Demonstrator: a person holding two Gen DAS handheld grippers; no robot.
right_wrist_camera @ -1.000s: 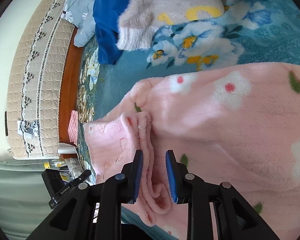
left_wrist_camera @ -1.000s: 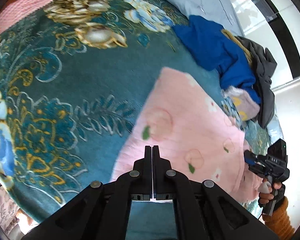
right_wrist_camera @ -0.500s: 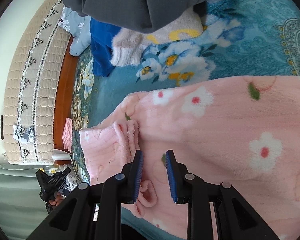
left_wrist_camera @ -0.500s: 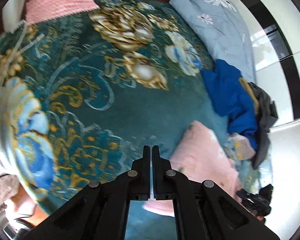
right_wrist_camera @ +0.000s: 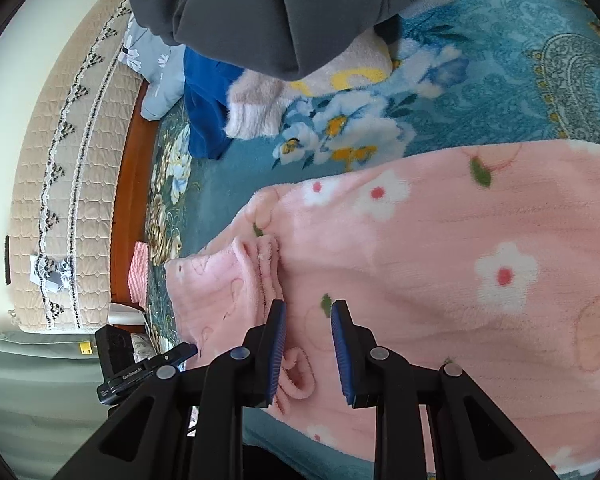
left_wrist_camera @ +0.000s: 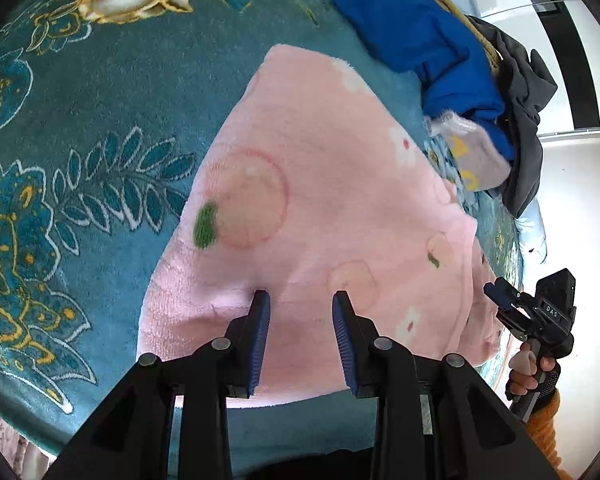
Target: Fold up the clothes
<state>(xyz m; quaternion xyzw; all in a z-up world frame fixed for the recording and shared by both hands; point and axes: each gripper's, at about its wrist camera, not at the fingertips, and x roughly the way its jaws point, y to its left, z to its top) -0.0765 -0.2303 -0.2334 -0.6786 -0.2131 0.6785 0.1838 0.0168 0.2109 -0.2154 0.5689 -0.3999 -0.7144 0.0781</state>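
Behind the left gripper (left_wrist_camera: 300,300), pink garment's (left_wrist_camera: 320,200) near edge seems hidden.

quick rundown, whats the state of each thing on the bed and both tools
left tool: open, over the garment's near edge, holding nothing
right tool: open, holding nothing
pink fleece garment with flower print: lying spread on the bed, one end bunched
teal floral blanket: spread flat
blue, grey and fuzzy clothes pile: heaped, unfolded
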